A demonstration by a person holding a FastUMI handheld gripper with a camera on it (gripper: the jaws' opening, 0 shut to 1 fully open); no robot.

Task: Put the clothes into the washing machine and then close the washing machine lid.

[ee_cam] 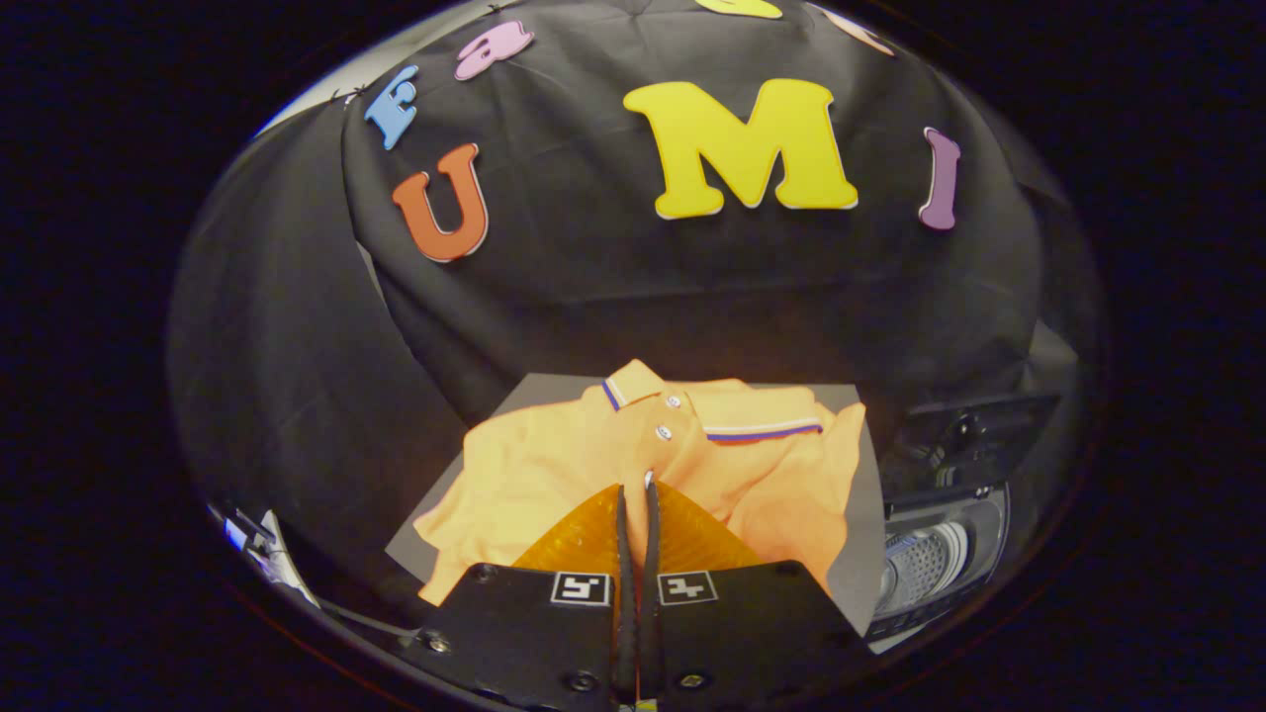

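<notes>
Lying spread over a grey board against the booth's black cloth wall, the orange polo shirt is the only garment in sight, and it sits just ahead of and partly under the gripper. Starting at its left, a loose sleeve and hem spill over the board's edge, and the cloth there bunches in soft folds; it looks light, limp and easy to drag, so it will likely sag and trail rather than lift as one piece. Moving toward the middle, the gripper's two fingers stand pressed together with almost no gap, their tips hovering at the shirt's button placket; whether any cloth is pinched between them cannot be told. The striped collar lies just beyond the tips and a little to their right, and it is probably the firmest part, a fair place to take hold, since a pinch through the doubled fabric there should slip less than one on the thin body panel. Further right, the shirt's other shoulder droops over the board's corner. Beside that corner stands the washing machine, its lid raised and its perforated metal drum showing; the visible part of the drum holds no clothes, though much of it is hidden, so loading appears not yet done.
</notes>
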